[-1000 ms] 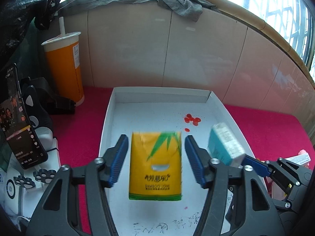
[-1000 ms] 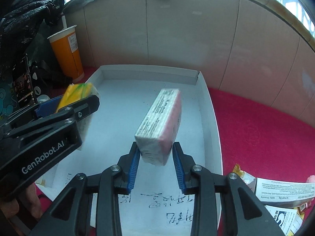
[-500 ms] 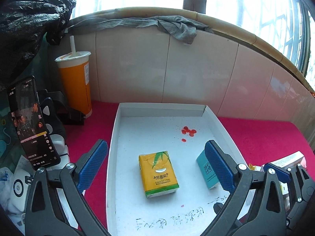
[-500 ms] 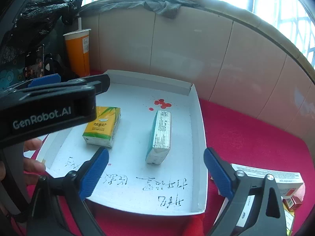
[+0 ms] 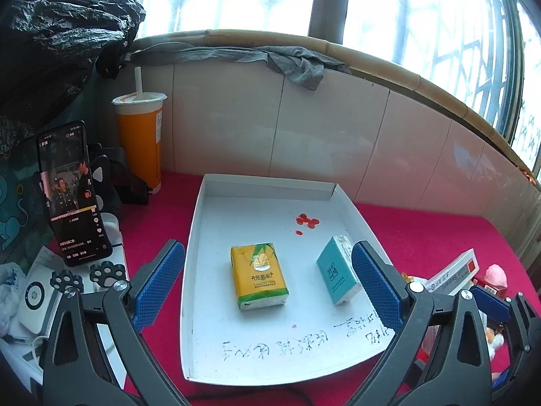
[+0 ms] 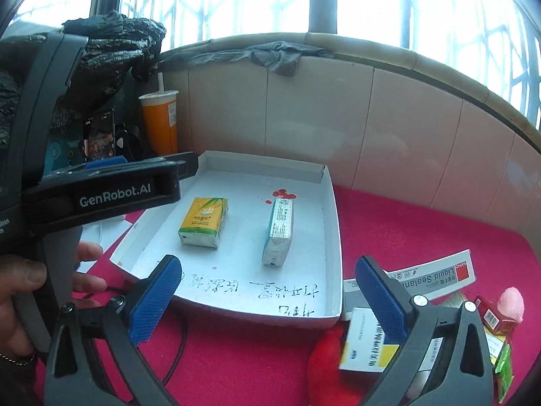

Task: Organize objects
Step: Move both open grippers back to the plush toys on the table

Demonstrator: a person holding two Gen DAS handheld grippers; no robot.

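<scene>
A yellow tissue pack [image 5: 258, 275] [image 6: 204, 221] lies flat in the white cardboard tray [image 5: 216, 355] [image 6: 329, 223]. Beside it on the right, a teal tissue pack [image 5: 338, 274] [image 6: 279, 231] rests on its edge in the tray. My left gripper [image 5: 267, 282] hangs open in front of and above the tray, with nothing between its blue pads. My right gripper [image 6: 267, 296] is open too, back over the tray's near edge, empty. The left gripper's body [image 6: 101, 193] and a hand [image 6: 20, 291] fill the left of the right wrist view.
Right of the tray on the red cloth lie a sealant box [image 6: 432, 274], a medicine box [image 6: 368, 343], a pink fluffy thing [image 6: 512, 301] and small packets. An orange drink cup [image 5: 140, 142], a propped phone [image 5: 71, 193] and chargers stand left. A tiled wall is behind.
Both grippers opened and let their tissue packs down into the tray, then drew back and up. The yellow pack now lies flat, the teal one on its edge.
</scene>
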